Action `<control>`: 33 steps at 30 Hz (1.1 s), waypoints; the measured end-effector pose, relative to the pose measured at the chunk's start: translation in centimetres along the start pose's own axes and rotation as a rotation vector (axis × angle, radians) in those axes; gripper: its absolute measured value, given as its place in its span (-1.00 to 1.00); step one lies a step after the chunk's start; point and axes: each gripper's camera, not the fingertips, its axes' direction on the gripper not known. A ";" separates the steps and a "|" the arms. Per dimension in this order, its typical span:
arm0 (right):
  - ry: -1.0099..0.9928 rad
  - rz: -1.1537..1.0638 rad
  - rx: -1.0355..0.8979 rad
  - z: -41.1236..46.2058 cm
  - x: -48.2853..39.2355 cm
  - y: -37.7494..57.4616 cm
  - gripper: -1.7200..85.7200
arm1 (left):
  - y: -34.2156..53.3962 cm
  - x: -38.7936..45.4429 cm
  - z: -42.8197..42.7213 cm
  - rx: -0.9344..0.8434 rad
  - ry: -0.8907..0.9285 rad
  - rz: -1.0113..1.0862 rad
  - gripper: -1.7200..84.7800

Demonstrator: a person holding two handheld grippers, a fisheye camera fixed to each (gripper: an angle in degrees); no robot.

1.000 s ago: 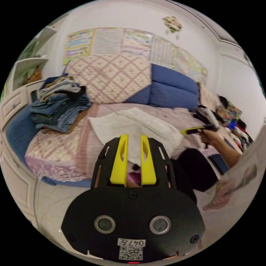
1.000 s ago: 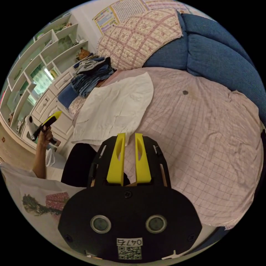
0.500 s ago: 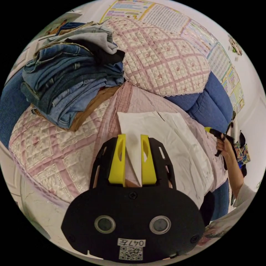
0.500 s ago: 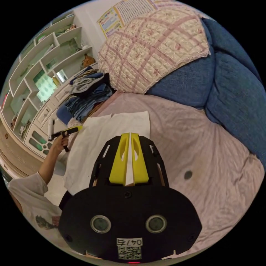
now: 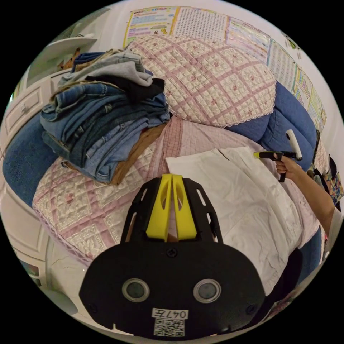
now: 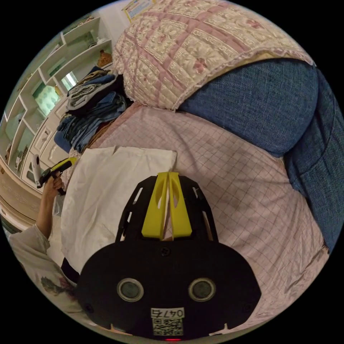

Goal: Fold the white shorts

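The white shorts (image 5: 236,193) (image 6: 107,186) lie spread flat on a pink checked sheet (image 6: 243,193) over a sofa seat. My left gripper (image 5: 172,176) is shut at the shorts' near-left edge, with a sliver of cloth between its jaws. It appears again in the right gripper view, where the left gripper (image 6: 71,161) is held in a hand by the shorts' corner. At the opposite corner edge my right gripper (image 6: 168,173) is shut too, pinching the cloth. Seen from the left gripper view, the right gripper (image 5: 258,154) touches the shorts' far edge.
A pile of folded jeans (image 5: 100,122) (image 6: 89,111) sits on the quilted cover left of the shorts. A quilted cushion (image 5: 211,79) and the blue sofa back (image 6: 265,104) stand behind. White shelves (image 6: 43,89) line the wall. A person's arm (image 5: 315,200) reaches in.
Both cameras have dropped closer to the sofa. The left jaws, open around the shorts' edge half a second ago, have closed on it. The right jaws have closed fully.
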 end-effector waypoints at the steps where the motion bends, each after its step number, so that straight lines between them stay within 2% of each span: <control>1: 0.016 -0.003 0.023 -0.8 -0.3 -0.2 -0.97 | -0.7 0.4 -0.4 0.001 0.016 0.012 -0.97; 4: 0.048 0.017 0.038 -2.0 -0.5 -0.5 -0.97 | -3.0 1.5 0.4 -0.080 0.122 0.008 -0.94; 5: 0.080 0.036 0.033 -2.2 -0.6 -0.5 -0.97 | -3.9 1.9 1.2 -0.120 0.154 0.001 -0.85; 7: 0.105 0.049 0.032 -2.5 -1.0 -0.2 -0.97 | -5.0 2.0 1.9 -0.141 0.179 -0.037 -0.78; 9: 0.131 0.053 0.042 -2.8 -1.6 0.3 -0.97 | -6.0 2.5 2.2 -0.158 0.186 -0.049 -0.79; 11: 0.177 0.061 0.038 -3.2 -2.3 1.0 -0.97 | -7.1 3.6 2.1 -0.176 0.173 -0.034 -0.95; 12: 0.193 0.063 0.035 -3.3 -2.5 1.2 -0.97 | -7.3 3.8 1.8 -0.172 0.169 -0.033 -0.96; 15: 0.258 0.071 0.034 -4.2 -3.4 2.2 -0.97 | -7.5 5.0 -1.6 -0.074 0.122 -0.030 -0.98; 18: 0.296 0.100 0.030 -4.7 -3.9 3.4 -0.97 | -7.2 5.5 -5.1 0.011 -0.034 -0.048 -0.98; 24: 0.334 0.190 0.018 -5.3 -4.7 6.8 -0.95 | -7.7 7.7 -4.4 -0.169 0.147 -0.044 -0.89; 26: 0.322 0.217 0.104 -8.2 -5.8 9.3 -0.94 | -7.9 8.8 -4.7 -0.194 0.171 -0.050 -0.79; 28: 0.276 0.223 0.161 -10.8 -7.0 12.2 -0.94 | -8.2 9.8 -5.0 -0.220 0.137 -0.027 -0.79; 31: 0.171 0.235 0.145 -13.7 -9.0 18.2 -0.92 | -8.5 10.9 -6.5 -0.211 0.095 -0.014 -0.95; 33: 0.096 0.226 0.134 -14.9 -10.2 22.8 -0.92 | -8.3 11.2 -8.7 -0.168 0.093 -0.025 -0.97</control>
